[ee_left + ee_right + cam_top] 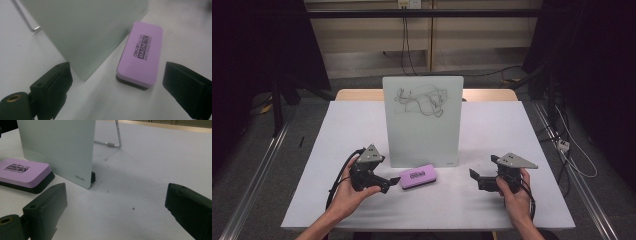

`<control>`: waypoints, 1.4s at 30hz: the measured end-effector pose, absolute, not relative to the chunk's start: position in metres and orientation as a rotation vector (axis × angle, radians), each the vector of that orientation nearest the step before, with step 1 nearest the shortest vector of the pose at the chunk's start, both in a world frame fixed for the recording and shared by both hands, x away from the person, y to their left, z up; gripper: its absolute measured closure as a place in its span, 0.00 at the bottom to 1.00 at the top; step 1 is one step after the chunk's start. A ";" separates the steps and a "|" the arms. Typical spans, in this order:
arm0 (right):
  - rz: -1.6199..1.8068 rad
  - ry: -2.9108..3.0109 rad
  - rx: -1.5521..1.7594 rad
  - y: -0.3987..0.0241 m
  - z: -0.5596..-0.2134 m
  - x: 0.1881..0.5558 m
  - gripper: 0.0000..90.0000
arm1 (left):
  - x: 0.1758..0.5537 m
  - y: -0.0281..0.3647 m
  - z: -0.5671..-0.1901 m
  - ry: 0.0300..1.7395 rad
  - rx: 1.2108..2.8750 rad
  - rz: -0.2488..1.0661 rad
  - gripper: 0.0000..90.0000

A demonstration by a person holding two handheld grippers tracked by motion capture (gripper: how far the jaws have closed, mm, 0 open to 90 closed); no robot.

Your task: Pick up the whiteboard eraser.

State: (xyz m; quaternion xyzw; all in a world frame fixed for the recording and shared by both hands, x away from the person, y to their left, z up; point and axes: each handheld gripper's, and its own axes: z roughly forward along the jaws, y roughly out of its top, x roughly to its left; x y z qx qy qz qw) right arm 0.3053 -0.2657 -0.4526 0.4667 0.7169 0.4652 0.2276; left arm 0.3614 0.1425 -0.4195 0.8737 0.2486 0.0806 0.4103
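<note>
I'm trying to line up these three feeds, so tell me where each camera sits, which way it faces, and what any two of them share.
High view: above the person's side, looking forward and down on the table, the standing whiteboard and both hands with their claws.
Left gripper view: rides the left claw, looking along its open black jaws at the purple eraser by the whiteboard's corner.
Right gripper view: rides the right claw, facing the whiteboard's lower corner between open jaws.
Shared: all three show the eraser and whiteboard.

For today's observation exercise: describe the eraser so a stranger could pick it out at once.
Find the upright whiteboard standing mid-table with black scribbles near its top. At its foot, toward the left gripper, lies the eraser: a flat pink block on a black base, printed "MAGNETIC", the only coloured thing there.
</note>
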 end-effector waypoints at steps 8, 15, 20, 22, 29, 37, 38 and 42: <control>1.285 1.970 1.292 -0.267 -0.453 0.305 0.05 | 0.365 0.121 -0.417 0.558 2.254 0.164 0.08; 1.291 1.976 1.280 -0.266 -0.453 0.307 0.05 | 0.371 0.097 -0.419 0.504 2.340 0.147 0.08; 1.293 1.989 1.277 -0.263 -0.453 0.308 0.05 | 0.373 0.085 -0.420 0.470 2.361 0.127 0.15; 1.291 1.990 1.272 -0.263 -0.453 0.308 0.05 | 0.374 0.081 -0.419 0.456 2.375 0.122 0.16; 1.291 1.989 1.269 -0.264 -0.453 0.308 0.05 | 0.378 0.066 -0.421 0.391 2.451 0.131 0.20; 1.295 1.991 1.270 -0.263 -0.453 0.309 0.05 | 0.385 0.060 -0.428 0.364 2.491 0.092 0.25; 1.299 1.998 1.265 -0.262 -0.453 0.309 0.05 | 0.386 0.060 -0.428 0.369 2.485 0.082 0.25; 1.304 2.002 1.262 -0.259 -0.452 0.309 0.05 | 0.388 0.057 -0.430 0.345 2.506 0.055 0.29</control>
